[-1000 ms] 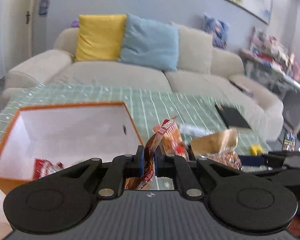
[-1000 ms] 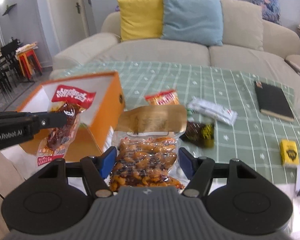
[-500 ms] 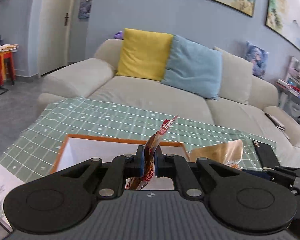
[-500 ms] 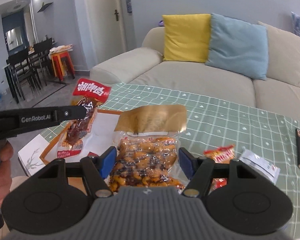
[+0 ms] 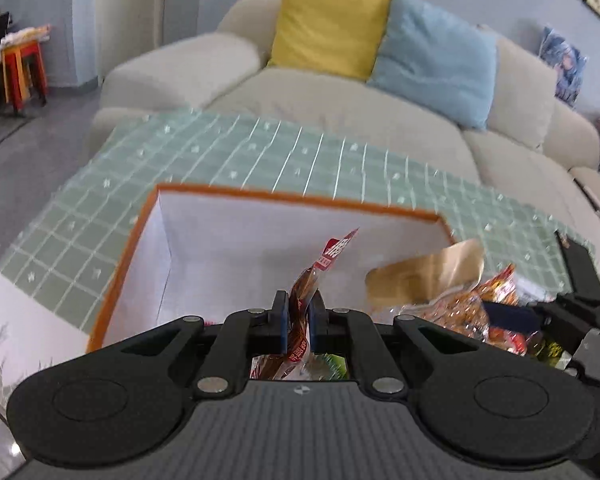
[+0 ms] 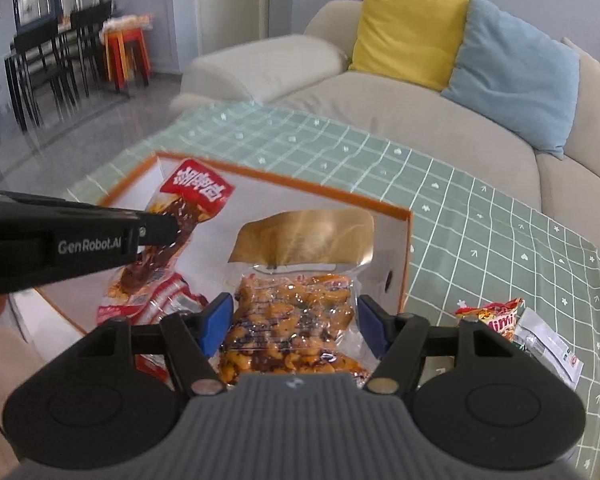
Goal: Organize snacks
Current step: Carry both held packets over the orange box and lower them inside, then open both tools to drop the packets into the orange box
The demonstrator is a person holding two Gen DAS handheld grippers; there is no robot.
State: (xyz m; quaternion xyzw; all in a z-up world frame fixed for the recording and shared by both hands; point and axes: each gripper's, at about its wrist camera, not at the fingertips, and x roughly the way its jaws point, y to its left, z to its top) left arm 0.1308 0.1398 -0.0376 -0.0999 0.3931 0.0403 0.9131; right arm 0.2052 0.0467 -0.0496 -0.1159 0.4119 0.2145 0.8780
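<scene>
My left gripper is shut on a red-topped snack packet and holds it over the open orange box. The packet and the left gripper's fingers show at left in the right wrist view, above the box. My right gripper is shut on a gold-topped clear bag of orange snacks, also over the box. That bag shows at right in the left wrist view. Red packets lie inside the box.
The box sits on a green checked tablecloth. An orange snack packet and a white packet lie to the right of the box. A beige sofa stands behind the table. A dining set is at far left.
Both grippers have tilted down and moved over the box, each still holding its packet. The box interior now fills the view below both.
</scene>
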